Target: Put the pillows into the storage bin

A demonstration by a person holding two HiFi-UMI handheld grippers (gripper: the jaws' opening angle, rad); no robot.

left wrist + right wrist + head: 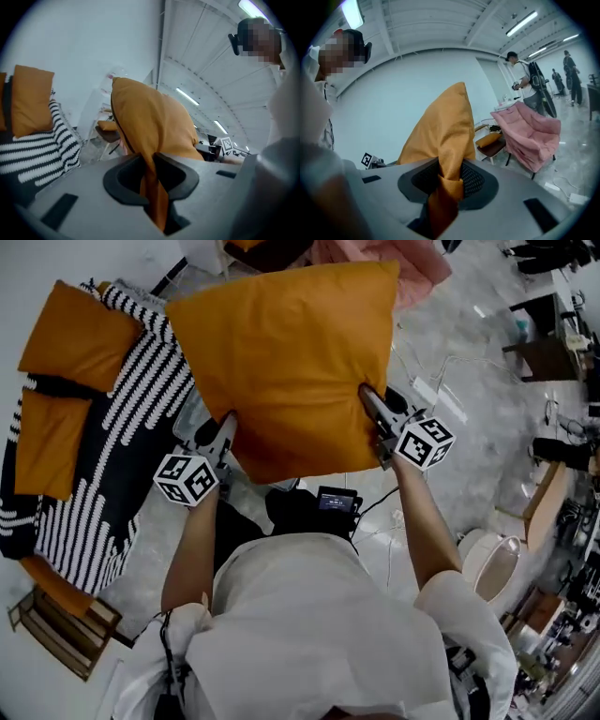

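A black-and-white striped throw [131, 446] at the left carries two orange pillows [80, 334] [52, 442]. Held in the air before the person is a large square orange pillow [281, 362], plump and softly creased. The left gripper [228, 426] and right gripper [368, 399] each pinch a fold of its lower edge, jaws nearly closed

No words, brands or numbers can be read. The left gripper [223, 427] and right gripper [370, 399] carry only black-and-white square markers [186, 479]. A small screen [336, 501] between them shows characters too small to read.
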